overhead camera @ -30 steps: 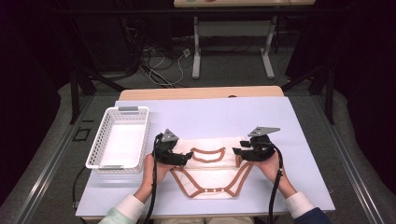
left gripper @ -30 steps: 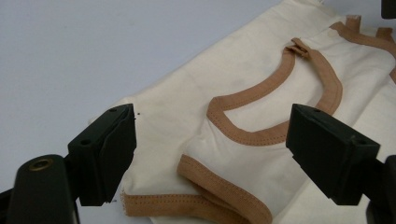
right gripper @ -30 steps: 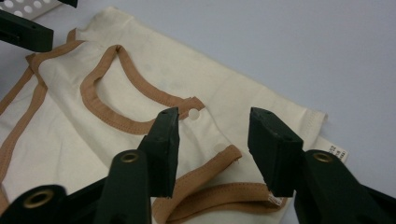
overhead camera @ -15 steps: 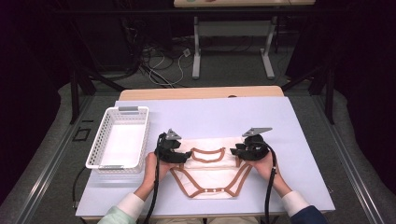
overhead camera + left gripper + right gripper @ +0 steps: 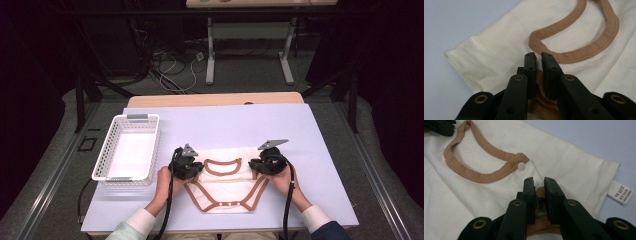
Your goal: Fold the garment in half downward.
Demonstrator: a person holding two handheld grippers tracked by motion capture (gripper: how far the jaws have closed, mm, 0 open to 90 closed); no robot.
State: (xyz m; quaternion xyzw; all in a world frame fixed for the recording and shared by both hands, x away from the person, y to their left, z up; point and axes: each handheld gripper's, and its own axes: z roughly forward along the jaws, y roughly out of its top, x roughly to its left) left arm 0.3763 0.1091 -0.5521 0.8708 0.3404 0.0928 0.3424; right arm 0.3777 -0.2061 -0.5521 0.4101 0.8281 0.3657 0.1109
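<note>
Overhead view first: my cream bodysuit [image 5: 225, 185] with brown trim lies flat near the front edge of the table [image 5: 310, 130], a white basket [image 5: 127, 147] well off to its left. My left gripper [image 5: 196, 169] and right gripper [image 5: 255, 167] sit at its two shoulders. Left gripper view: the jaws have just been closing and now pinch a fold of brown trim [image 5: 537, 82]. Right gripper view: same there, jaws clamped on trim [image 5: 539, 195], beside a white snap [image 5: 522, 166] and a label [image 5: 621, 192].
</note>
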